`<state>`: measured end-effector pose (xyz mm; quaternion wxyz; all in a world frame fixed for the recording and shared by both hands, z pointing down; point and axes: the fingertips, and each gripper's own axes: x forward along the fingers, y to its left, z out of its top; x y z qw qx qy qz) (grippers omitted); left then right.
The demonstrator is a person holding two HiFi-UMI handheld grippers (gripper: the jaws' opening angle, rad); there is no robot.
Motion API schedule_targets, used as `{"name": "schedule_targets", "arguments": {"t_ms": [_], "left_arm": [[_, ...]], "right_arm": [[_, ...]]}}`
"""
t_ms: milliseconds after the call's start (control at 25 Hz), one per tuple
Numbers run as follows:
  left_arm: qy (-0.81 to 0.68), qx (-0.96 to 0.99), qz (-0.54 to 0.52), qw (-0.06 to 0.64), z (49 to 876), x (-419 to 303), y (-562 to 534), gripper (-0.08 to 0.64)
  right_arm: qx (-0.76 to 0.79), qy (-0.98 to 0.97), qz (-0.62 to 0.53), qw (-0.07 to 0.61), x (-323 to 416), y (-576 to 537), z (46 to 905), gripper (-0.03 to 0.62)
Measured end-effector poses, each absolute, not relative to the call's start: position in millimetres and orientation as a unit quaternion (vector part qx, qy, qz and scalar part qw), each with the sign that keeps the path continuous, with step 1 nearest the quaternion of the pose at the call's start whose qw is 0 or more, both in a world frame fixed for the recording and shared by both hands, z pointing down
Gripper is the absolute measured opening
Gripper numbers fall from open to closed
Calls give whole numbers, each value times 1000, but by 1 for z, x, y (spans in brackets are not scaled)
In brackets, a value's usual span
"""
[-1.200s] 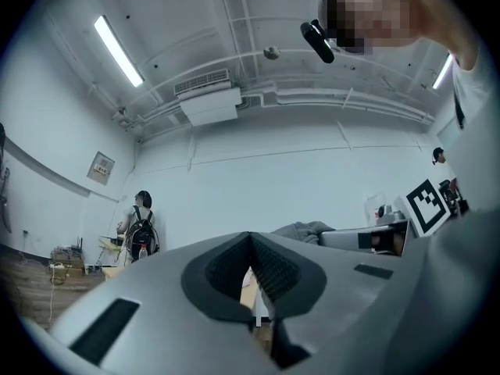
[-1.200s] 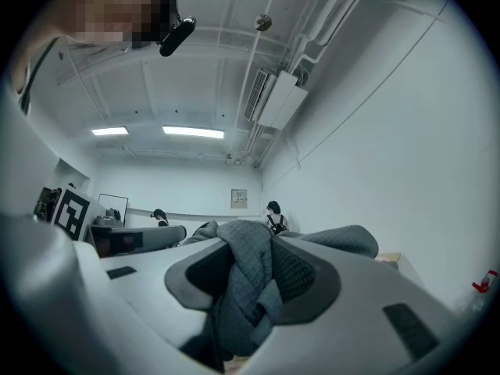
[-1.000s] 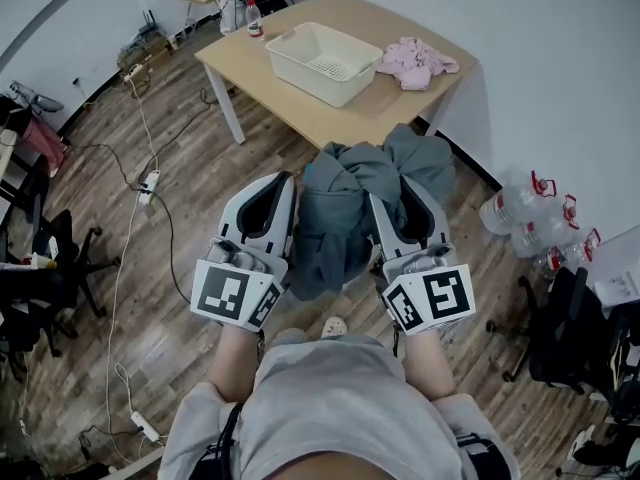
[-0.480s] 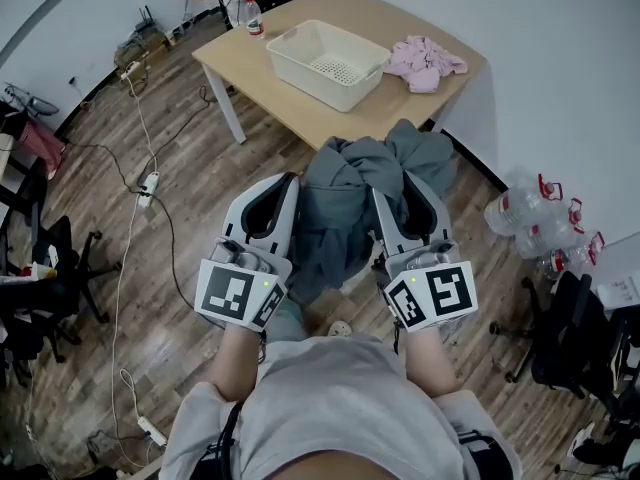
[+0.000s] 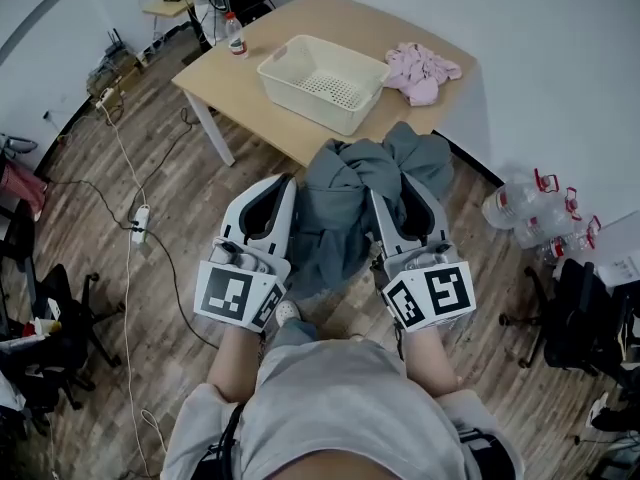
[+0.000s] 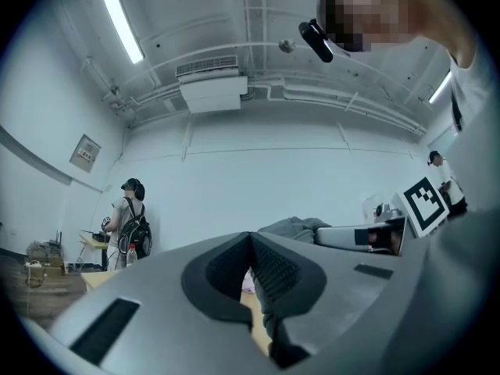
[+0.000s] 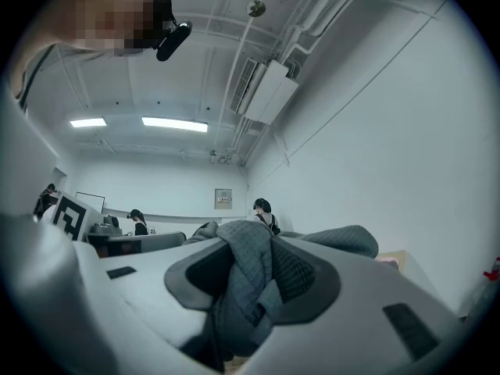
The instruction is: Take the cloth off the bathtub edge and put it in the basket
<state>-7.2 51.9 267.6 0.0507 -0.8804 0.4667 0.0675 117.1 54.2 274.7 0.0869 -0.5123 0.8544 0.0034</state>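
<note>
Wooden tabletop [image 5: 235, 68], at 12 o'clock, is carrying the basket [image 5: 322, 83]. Short of it, at 6 o'clock, the grey cloth [image 5: 340, 213] is hanging over the floor [image 5: 170, 228], right tongs [image 7: 251, 260] and left tongs [image 6: 250, 248] both clamping its folds.

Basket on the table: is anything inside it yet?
Nothing shows inside the basket: its perforated floor is bare. The near wall hides the strip of floor behind it. The pink cloth lies beside it; the grey cloth is outside it.

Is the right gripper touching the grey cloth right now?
Touching. In the right gripper view, the right gripper is clamped on the grey cloth, which bunches between its jaws.
</note>
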Motion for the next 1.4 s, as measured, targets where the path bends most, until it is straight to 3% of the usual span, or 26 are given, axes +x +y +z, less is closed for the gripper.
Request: {"name": "schedule_targets", "arguments": {"t_ms": [760, 1400], "left_arm": [[399, -913, 68, 44, 276, -112, -47, 12], [400, -914, 65, 30, 287, -119, -141, 12]], "right_arm": [[-592, 801, 4, 86, 24, -24, 281, 147], [-597, 797, -12, 88, 21, -117, 290, 147]]}}
